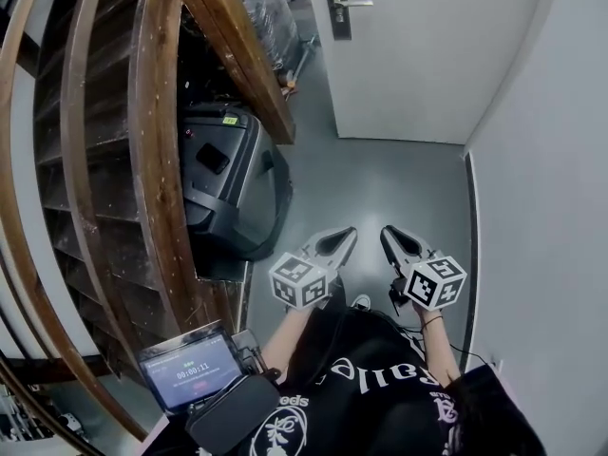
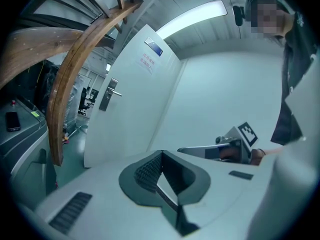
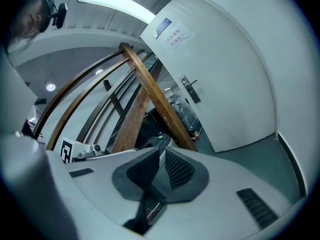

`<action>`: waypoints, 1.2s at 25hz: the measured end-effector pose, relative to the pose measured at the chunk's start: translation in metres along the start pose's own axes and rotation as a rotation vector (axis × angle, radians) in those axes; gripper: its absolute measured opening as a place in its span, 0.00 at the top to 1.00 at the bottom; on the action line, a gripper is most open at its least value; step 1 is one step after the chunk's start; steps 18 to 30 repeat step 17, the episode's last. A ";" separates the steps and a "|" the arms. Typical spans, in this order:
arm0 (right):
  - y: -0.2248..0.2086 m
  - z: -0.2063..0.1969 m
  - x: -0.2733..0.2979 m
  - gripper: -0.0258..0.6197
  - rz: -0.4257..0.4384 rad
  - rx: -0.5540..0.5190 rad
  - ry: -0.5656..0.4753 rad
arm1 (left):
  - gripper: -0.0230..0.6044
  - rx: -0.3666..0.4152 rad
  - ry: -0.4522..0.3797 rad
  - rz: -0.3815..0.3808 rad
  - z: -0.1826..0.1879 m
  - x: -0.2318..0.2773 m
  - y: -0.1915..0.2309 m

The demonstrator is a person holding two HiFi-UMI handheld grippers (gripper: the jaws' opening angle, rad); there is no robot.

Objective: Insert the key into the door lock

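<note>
Holding the left gripper [image 1: 340, 240] and the right gripper [image 1: 391, 237] side by side above the grey floor [image 1: 380, 174], both pointing ahead, each pair of jaws pressing together with nothing visible between. Standing beside a black machine [image 1: 228, 179] tucked left under the wooden staircase [image 1: 237, 46]. Facing, well ahead, the white door [image 1: 427, 55] carrying the door lock [image 1: 336, 22] beneath its handle [image 1: 353, 3]; key not discernible.

head view: on the person's head, steeply down onto the grey floor [image 1: 380, 174], white door with metal lever handle [image 1: 418, 55] at the top edge | left gripper view: rides the left gripper [image 2: 160, 156], tilted up toward the door, well off | right gripper view: same from the right gripper [image 3: 160, 154] | shared by all: the door, curved brown wooden staircase [image 1: 142, 160]
</note>
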State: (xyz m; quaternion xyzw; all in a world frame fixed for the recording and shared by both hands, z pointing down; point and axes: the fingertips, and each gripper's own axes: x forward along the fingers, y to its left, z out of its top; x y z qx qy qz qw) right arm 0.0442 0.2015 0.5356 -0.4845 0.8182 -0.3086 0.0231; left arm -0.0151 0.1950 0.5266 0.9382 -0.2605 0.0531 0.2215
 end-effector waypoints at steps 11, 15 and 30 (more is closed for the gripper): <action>-0.010 0.010 -0.018 0.90 -0.022 -0.028 -0.036 | 0.96 0.027 0.014 -0.023 0.006 0.008 -0.021; -0.016 0.009 -0.020 0.90 -0.030 -0.043 -0.037 | 0.96 0.036 0.033 -0.040 0.002 0.017 -0.023; -0.018 0.008 -0.020 0.90 -0.033 -0.058 -0.031 | 0.96 0.044 0.043 -0.048 0.002 0.022 -0.023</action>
